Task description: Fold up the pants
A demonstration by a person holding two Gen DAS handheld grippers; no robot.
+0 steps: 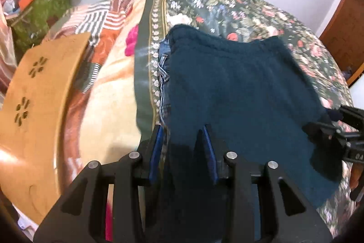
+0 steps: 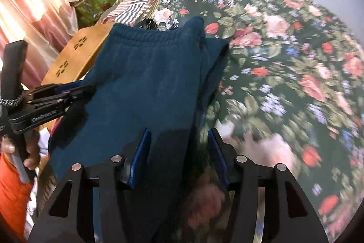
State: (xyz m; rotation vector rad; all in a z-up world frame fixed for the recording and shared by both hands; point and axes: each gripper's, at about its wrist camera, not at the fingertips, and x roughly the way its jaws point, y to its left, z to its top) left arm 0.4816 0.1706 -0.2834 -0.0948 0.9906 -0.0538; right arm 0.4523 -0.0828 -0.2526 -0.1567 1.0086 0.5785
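Observation:
Dark teal sweatpants (image 1: 238, 88) lie partly folded on a floral bedspread (image 1: 238, 6), waistband at the far end. My left gripper (image 1: 183, 131) has its blue-padded fingers closed on the near left edge of the pants. My right gripper (image 2: 179, 136) straddles the near right edge of the pants (image 2: 145, 83) with its jaws spread wide; cloth lies between them. The right gripper shows at the right edge of the left wrist view (image 1: 336, 126), and the left gripper at the left of the right wrist view (image 2: 75, 92). Blue jeans (image 1: 163, 70) peek out beside the sweatpants.
A wooden headboard-like panel (image 1: 38, 92) with flower cutouts stands left of the bed. A striped blanket (image 1: 100, 19), a green box (image 1: 41, 13) with clutter, and pink curtains (image 2: 29, 6) are behind it. A wooden door (image 1: 345, 33) is at the right.

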